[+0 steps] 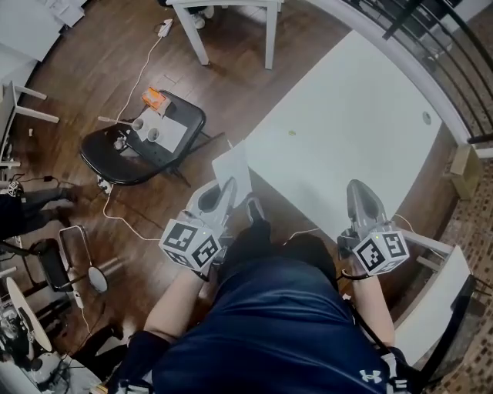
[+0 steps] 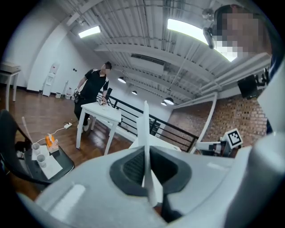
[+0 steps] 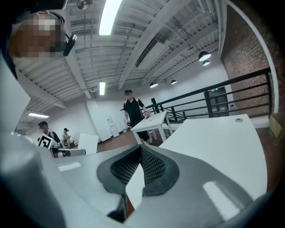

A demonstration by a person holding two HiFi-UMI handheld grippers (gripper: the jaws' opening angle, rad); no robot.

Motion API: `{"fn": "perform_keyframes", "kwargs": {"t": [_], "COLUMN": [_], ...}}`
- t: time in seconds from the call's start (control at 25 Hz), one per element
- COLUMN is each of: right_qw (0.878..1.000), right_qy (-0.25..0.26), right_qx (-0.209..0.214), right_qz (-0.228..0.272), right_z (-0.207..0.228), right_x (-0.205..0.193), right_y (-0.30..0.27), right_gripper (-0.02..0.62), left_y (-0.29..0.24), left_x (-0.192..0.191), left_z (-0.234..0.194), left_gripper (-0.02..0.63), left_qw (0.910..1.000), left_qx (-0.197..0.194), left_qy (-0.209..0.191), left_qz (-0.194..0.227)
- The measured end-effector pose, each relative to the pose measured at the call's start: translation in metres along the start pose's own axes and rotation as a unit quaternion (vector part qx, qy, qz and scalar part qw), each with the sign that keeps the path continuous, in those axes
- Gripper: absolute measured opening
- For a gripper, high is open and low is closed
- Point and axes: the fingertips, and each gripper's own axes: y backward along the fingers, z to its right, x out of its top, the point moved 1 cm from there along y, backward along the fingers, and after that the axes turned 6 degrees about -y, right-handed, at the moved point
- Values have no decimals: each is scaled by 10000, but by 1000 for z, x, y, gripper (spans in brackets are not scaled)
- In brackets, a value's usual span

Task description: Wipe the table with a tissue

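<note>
A white tissue stands up as a flat sheet from my left gripper, whose jaws are shut on its lower edge. It hangs just off the near left corner of the white table. In the left gripper view the tissue shows edge-on between the closed jaws of the left gripper. My right gripper is shut with nothing in it, above the table's near edge. In the right gripper view the right gripper has its pads meeting, with the table stretching ahead. A small greenish spot lies on the tabletop.
A black chair with cups, paper and an orange item stands on the wood floor to the left, with cables around it. Another white table is at the back. A black railing runs behind the table. A person in black stands far off.
</note>
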Motion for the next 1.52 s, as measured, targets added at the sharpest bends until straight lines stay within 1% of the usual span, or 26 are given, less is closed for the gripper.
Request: {"fn": "perform_keyframes", "kwargs": {"t": [0.12,0.24,0.32,0.44,0.56,0.68,0.8,0.88,0.96,1.08,1.12,1.16,1.2,1.28,1.36,1.44,1.52], "right_qw": [9998,9994,9992,9986,9978,9973,9967,9963,9959,9951,9948,9945,9942,9935,9921,9908,9900], "right_qy": [12,22,4,-52,-51,-110,-232,-305,-380,-506,-538,-568,-595,-657,-772,-869,-910], "right_qx": [-156,-230,-250,-237,-228,-264,-303,-308,-302,-278,-270,-265,-258,-238,-255,-288,-309], "right_qz": [-118,-257,-325,-466,-618,-678,-718,-741,-769,-808,-821,-841,-864,-902,-955,-999,-1033], "right_z": [3,12,21,37,53,72,88,98,106,113,115,117,119,122,126,131,135], "right_x": [1,-3,-6,-12,-18,-19,-23,-28,-34,-41,-42,-44,-45,-46,-49,-54,-60], "right_y": [-21,-38,-50,-69,-87,-103,-115,-120,-125,-131,-132,-133,-134,-135,-134,-133,-133], "right_gripper": [11,11,11,11,11,11,9,11,11,9,11,11,11,11,9,9,11], "left_y": [-22,-43,-57,-77,-94,-118,-143,-158,-170,-174,-175,-177,-180,-187,-193,-200,-206], "left_x": [1,-6,-14,-29,-45,-58,-70,-81,-86,-84,-86,-89,-94,-103,-117,-133,-145], "left_z": [-28,-51,-60,-66,-69,-77,-87,-94,-105,-135,-141,-143,-140,-123,-107,-99,-97], "left_gripper": [6,6,6,6,6,6,6,6,6,6,6,6,6,6,6,6,6], "left_qw": [9999,9992,9983,9949,9889,9823,9740,9659,9560,9398,9349,9319,9306,9293,9243,9186,9175], "left_qx": [-10,124,199,229,237,255,280,365,587,1019,1064,1034,948,683,470,377,334], "left_qy": [22,175,160,115,92,41,-53,-185,-461,-1107,-1234,-1260,-1200,-936,-753,-661,-446], "left_qz": [-168,-335,-527,-979,-1461,-1854,-2249,-2558,-2837,-3069,-3153,-3240,-3326,-3506,-3712,-3878,-3938]}}
